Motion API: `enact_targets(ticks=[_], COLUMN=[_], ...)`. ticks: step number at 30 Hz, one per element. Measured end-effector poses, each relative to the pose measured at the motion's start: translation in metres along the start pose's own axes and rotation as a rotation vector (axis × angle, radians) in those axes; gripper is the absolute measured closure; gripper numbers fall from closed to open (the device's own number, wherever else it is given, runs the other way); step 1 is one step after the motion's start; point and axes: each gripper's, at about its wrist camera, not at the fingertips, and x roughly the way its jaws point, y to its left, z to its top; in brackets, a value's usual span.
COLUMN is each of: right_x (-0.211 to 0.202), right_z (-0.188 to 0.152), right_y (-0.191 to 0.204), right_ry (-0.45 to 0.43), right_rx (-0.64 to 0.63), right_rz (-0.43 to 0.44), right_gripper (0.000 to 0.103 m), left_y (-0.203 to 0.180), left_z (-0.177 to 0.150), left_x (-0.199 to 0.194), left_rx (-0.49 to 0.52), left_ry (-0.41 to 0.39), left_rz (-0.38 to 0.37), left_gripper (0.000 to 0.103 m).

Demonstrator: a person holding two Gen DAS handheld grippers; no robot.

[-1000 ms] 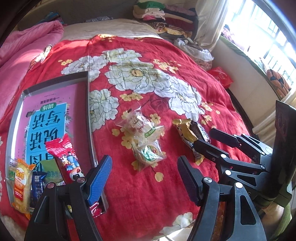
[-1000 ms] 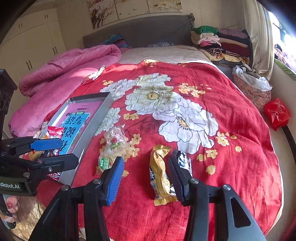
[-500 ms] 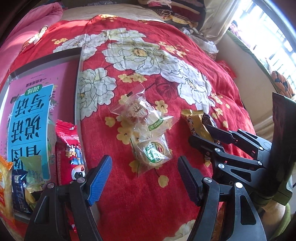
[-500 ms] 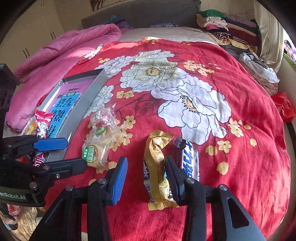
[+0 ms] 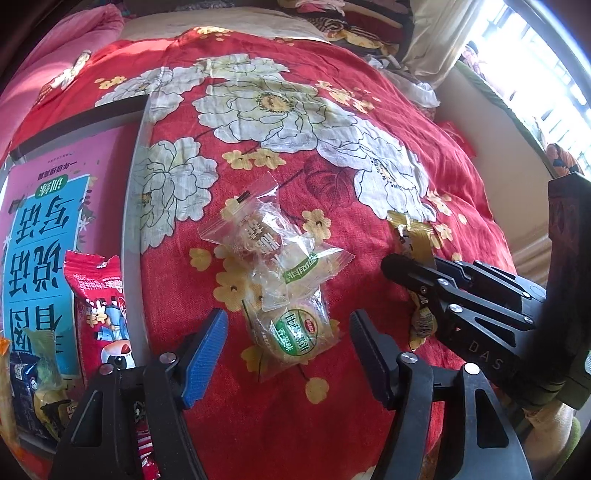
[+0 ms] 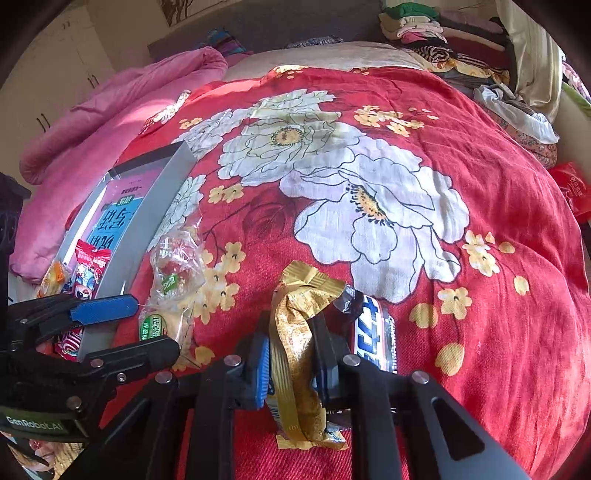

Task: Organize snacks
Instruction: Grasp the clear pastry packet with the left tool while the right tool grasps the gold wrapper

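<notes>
On the red flowered bedspread (image 5: 295, 155) lies a cluster of clear-wrapped pastries (image 5: 291, 332). My left gripper (image 5: 288, 354) straddles the nearest one, jaws closing, pads still apart from the wrapper. The same gripper (image 6: 122, 325) shows at the left of the right wrist view. A gold-wrapped snack (image 6: 295, 350) is clamped in my right gripper (image 6: 291, 325), which is shut on it; this gripper (image 5: 417, 273) also shows in the left wrist view. A blue-and-white bar (image 6: 373, 332) lies right beside it. The grey tray (image 5: 133, 221) to the left holds a red packet (image 5: 99, 295) and other snacks.
A pink and blue book (image 5: 44, 221) lines the tray. A pink quilt (image 6: 110, 110) lies at the far left, folded clothes (image 6: 424, 26) at the head of the bed. A red plastic bag (image 6: 569, 188) sits past the bed's right edge.
Both grippers came down closer to the snacks. The right jaws closed on the gold-wrapped snack. The left jaws narrowed around the clear-wrapped pastry.
</notes>
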Motion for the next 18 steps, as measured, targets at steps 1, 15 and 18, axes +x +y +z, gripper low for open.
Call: enact_targets(ticks=[1, 15, 18], right_x=[-0.003, -0.029, -0.037], right_z=[0.0, 0.006, 0.007], right_y=[-0.001, 0.006, 0.006], right_ry=[-0.013, -0.131, -0.162], right_rx=[0.01, 0.028, 0.038], right_rz=[0.01, 0.135, 0.166], right_gripper=[0.083, 0.083, 0.083], left_y=[-0.002, -0.005, -0.003], left_z=[0.0, -0.01, -0.012], left_x=[0.003, -0.014, -0.031], left_rx=[0.003, 0.005, 0.005], left_ry=[0.01, -0.044, -0.071], left_rz=[0.013, -0.021, -0.036], left_gripper=[0.043, 0.06, 0.06])
